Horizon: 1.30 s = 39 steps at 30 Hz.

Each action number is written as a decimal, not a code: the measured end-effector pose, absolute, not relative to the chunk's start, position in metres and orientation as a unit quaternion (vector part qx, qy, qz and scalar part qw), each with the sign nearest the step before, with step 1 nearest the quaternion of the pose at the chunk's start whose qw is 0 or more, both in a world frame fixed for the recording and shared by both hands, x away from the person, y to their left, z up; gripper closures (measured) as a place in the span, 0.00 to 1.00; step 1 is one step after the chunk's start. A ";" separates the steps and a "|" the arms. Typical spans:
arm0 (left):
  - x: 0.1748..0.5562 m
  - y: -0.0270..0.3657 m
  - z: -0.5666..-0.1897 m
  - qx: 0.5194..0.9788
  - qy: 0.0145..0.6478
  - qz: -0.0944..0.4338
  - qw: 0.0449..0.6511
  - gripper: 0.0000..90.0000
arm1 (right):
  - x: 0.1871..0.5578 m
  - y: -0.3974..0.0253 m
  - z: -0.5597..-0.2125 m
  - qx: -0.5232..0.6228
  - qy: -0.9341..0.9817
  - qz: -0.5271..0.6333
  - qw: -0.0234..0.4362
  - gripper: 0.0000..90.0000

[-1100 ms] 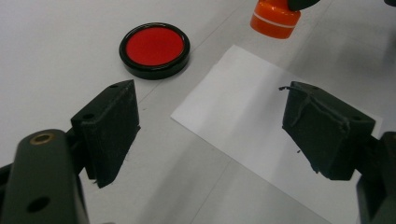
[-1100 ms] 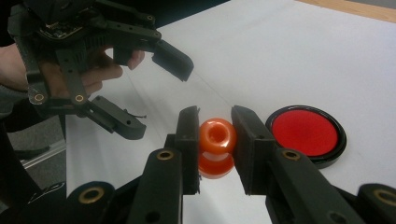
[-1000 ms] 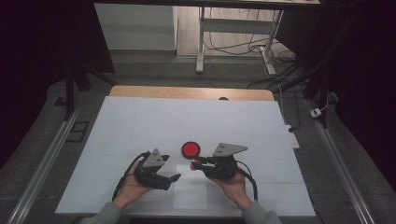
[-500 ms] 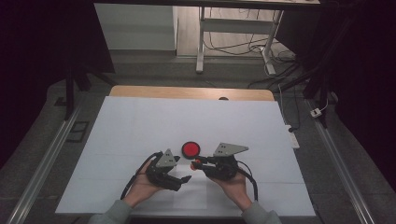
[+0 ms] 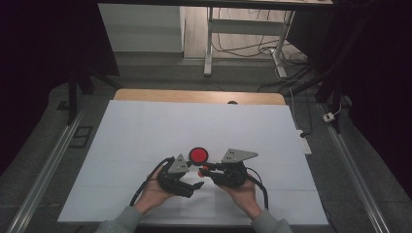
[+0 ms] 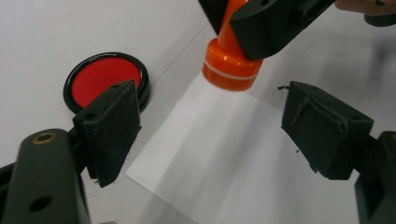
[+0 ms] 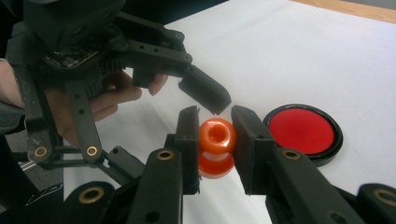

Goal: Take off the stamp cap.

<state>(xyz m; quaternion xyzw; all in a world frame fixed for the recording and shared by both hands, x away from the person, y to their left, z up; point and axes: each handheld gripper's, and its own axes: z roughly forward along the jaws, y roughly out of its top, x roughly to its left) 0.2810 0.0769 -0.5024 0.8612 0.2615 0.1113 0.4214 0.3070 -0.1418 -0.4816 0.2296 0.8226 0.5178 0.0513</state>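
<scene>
Orange stamp [image 7: 216, 147] clamped in right gripper [image 7: 214, 140] over paper's [image 6: 243, 154] corner — left gripper [image 6: 210, 135] fingers spread.

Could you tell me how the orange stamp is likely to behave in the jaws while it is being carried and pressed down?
The orange stamp looks like glossy moulded plastic, so it is probably stiff and light but somewhat slippery. The right hand-held gripper pinches its narrow waisted handle, which may help stop it sliding. Its flat round base should sit steadily on the sheet of paper.

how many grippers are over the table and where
2: the left gripper hovers open over the white sheet; the right gripper, near the red ink pad, grips an orange stamp.
</scene>
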 end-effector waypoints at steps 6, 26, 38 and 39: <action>0.281 0.071 -0.503 0.864 0.255 0.113 0.420 0.24 | 0.307 -0.141 -0.482 0.230 0.823 0.517 0.052 0.80; 0.282 0.062 -0.507 0.868 0.248 0.115 0.414 0.40 | 0.307 -0.142 -0.482 0.230 0.825 0.514 0.051 0.80; 0.283 0.062 -0.508 0.866 0.248 0.119 0.417 0.53 | 0.307 -0.142 -0.483 0.229 0.826 0.513 0.051 0.80; 0.283 0.062 -0.508 0.866 0.248 0.118 0.418 0.53 | 0.307 -0.142 -0.483 0.229 0.825 0.513 0.051 0.80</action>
